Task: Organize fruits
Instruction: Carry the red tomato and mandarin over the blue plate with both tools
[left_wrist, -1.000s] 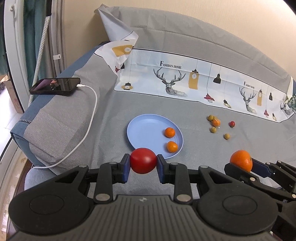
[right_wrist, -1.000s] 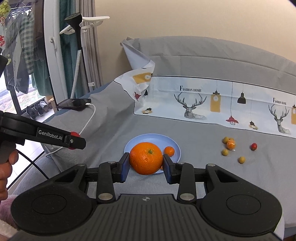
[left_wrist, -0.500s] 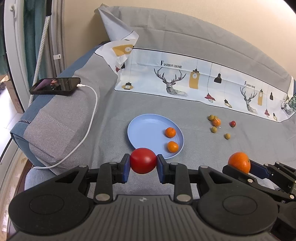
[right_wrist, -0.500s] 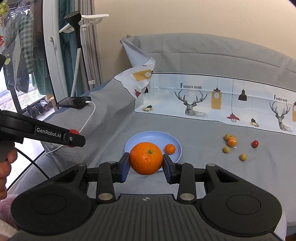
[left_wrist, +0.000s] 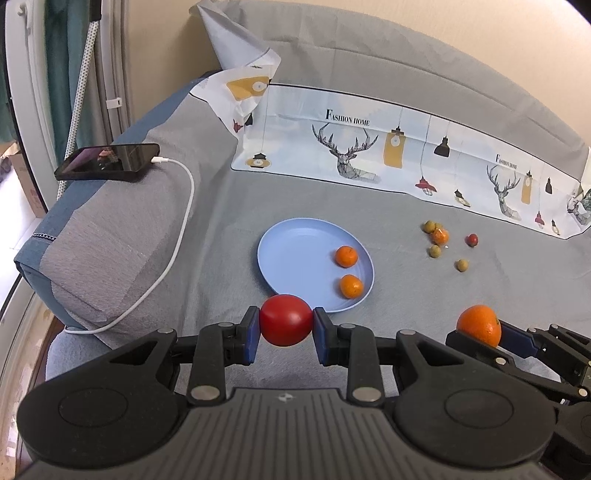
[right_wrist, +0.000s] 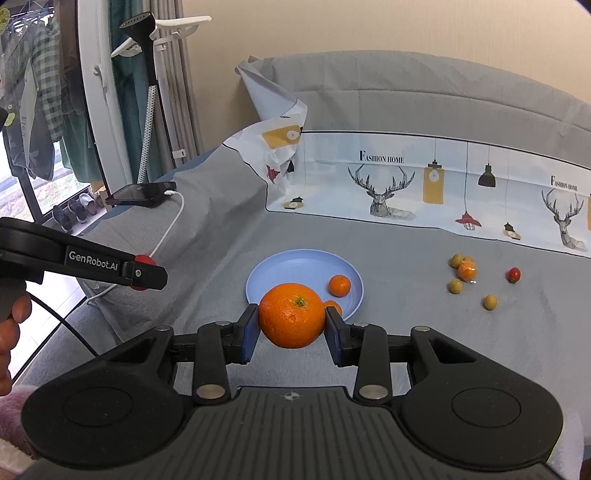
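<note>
My left gripper (left_wrist: 286, 320) is shut on a red tomato (left_wrist: 285, 319), held just in front of the near rim of a light blue plate (left_wrist: 295, 247). Two small mandarins (left_wrist: 346, 256) lie at the plate's right side. My right gripper (right_wrist: 291, 316) is shut on a large orange (right_wrist: 291, 314), held above the bed in front of the plate (right_wrist: 291, 267). The orange also shows in the left wrist view (left_wrist: 479, 325), right of the plate. Several small loose fruits (left_wrist: 439, 236) lie on the grey bedspread to the right.
A phone (left_wrist: 107, 162) with a white charging cable (left_wrist: 184, 206) rests on a grey cushion at the left. A printed deer-pattern cloth (left_wrist: 369, 147) runs along the back. A garment steamer pole (right_wrist: 147, 122) and a window stand at the far left.
Both grippers keep their fruit. The right gripper with the orange has dropped slightly and drifted left in the left wrist view. The plate sits a little higher in the right wrist view.
</note>
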